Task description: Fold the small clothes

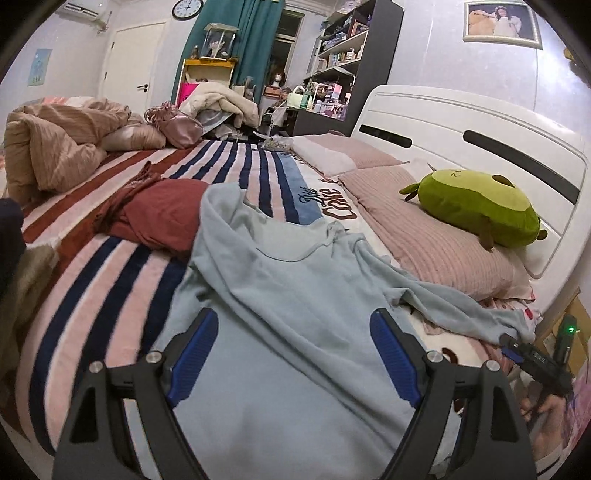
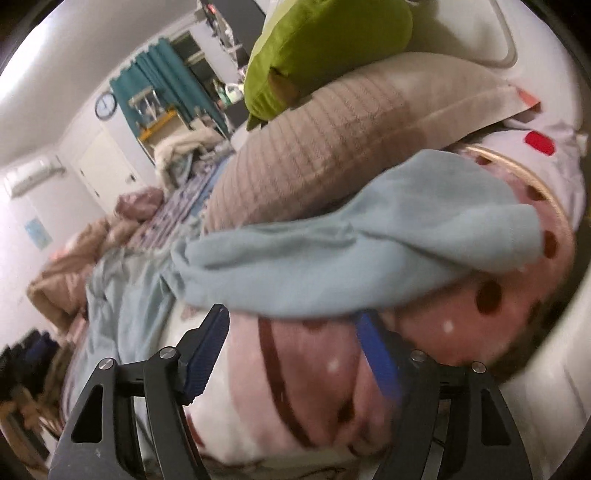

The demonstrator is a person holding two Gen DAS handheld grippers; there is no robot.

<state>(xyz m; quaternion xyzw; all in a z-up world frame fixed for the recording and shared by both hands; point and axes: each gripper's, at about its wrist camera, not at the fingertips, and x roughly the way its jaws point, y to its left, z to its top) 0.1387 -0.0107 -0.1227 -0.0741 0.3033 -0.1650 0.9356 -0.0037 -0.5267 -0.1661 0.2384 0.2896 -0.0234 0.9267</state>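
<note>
- Lay spread on striped bed cover [image 1: 110, 266]: pale blue long-sleeved cotton top [image 1: 295, 295], directly under spread, empty left tongs [image 1: 291, 354].
- Ran its sleeve [image 2: 369, 236] crosswise just ahead of right tongs [image 2: 295, 347], likewise spread, nearer.

From the left wrist view I can read one thing: dark script lettering on the bed cover [image 1: 328, 203], beside the pillow [image 1: 436, 236], that looks like "Diet Coke". The wall clock [image 1: 187, 8] has marks too small to read. Through the right wrist camera, I find nothing legible.
</note>
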